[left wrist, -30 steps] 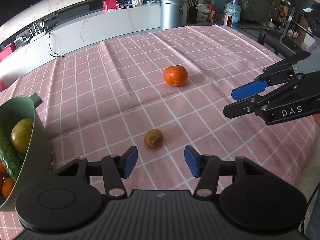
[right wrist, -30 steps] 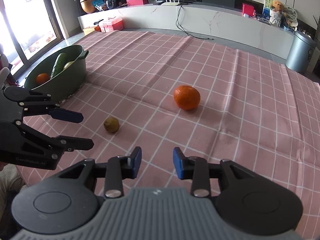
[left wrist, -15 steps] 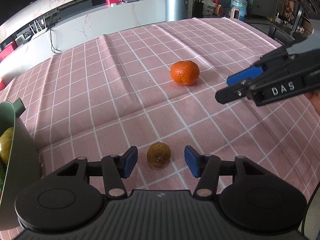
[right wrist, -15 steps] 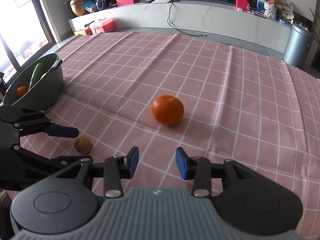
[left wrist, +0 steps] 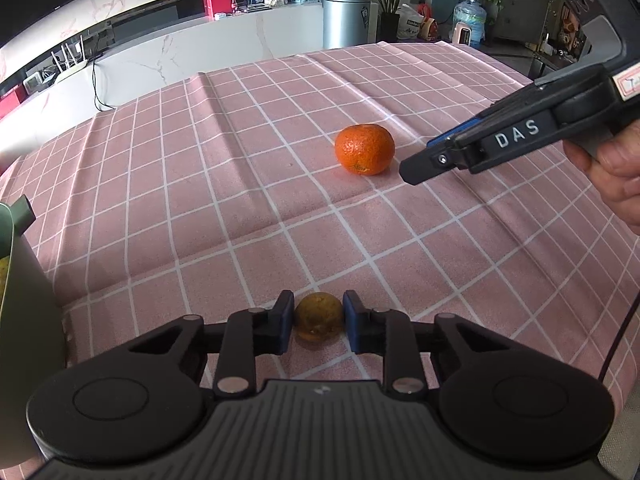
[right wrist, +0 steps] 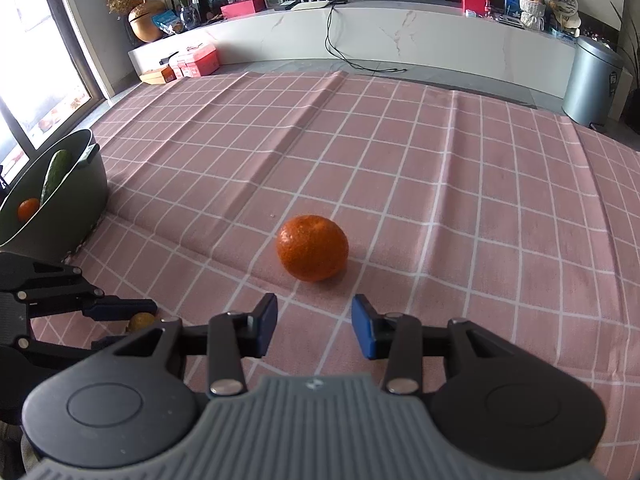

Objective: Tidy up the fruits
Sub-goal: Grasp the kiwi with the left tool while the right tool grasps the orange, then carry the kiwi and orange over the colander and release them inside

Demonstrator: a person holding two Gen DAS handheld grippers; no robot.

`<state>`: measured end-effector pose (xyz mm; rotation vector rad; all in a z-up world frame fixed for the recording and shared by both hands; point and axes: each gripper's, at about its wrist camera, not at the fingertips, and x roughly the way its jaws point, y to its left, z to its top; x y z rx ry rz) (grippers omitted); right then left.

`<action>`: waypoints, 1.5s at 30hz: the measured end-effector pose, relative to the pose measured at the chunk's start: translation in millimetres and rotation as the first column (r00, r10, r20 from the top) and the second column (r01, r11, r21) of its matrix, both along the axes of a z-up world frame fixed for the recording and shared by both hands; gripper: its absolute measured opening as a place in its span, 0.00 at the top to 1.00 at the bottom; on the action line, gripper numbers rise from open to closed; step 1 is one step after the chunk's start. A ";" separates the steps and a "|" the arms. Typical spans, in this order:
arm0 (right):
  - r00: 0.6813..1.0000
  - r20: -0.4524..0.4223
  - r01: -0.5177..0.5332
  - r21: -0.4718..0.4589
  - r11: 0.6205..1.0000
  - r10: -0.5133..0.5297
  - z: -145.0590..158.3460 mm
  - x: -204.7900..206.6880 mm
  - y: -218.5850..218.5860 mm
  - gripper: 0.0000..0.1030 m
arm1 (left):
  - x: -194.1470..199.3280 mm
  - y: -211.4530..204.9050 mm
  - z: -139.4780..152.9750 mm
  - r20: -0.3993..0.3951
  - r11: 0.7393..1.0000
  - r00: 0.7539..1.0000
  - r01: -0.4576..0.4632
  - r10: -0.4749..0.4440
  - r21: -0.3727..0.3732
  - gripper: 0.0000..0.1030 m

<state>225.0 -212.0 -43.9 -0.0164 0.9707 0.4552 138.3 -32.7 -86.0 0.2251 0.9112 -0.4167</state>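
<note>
A small brownish-yellow fruit (left wrist: 319, 314) lies on the pink checked cloth. My left gripper (left wrist: 319, 320) is closing on it, and the blue pads press both of its sides. In the right wrist view the same left gripper (right wrist: 132, 314) and fruit (right wrist: 141, 320) show at the lower left. A mandarin orange (right wrist: 312, 248) sits on the cloth just ahead of my right gripper (right wrist: 314, 320), which is open with nothing between its pads. From the left wrist view the right gripper (left wrist: 434, 152) hangs close beside the orange (left wrist: 365, 149).
A green bowl (right wrist: 80, 200) at the left table edge holds a cucumber (right wrist: 56, 172) and a small orange (right wrist: 28, 208); its wall (left wrist: 24, 280) is close on the left. A person's hand (left wrist: 616, 168) holds the right gripper. The table edge runs along the right.
The left gripper moved forward around the small fruit and shut on it. The right gripper came closer to the orange, staying open.
</note>
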 end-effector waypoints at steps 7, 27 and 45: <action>1.000 0.008 0.006 0.008 1.000 -0.006 0.7 12.9 10.4 0.56 | -3.9 6.4 1.2 -0.010 1.000 1.000 0.002 -0.003 -0.012 0.72; 0.980 0.117 -0.169 0.054 0.984 0.162 79.0 27.8 135.3 0.61 | -24.5 130.3 104.0 0.169 0.986 0.972 -0.166 0.165 -0.008 0.71; 0.922 0.052 -0.375 -0.122 0.919 0.383 76.3 -20.6 303.4 0.61 | -19.3 229.3 81.6 0.065 0.963 0.962 -0.268 0.266 0.023 0.71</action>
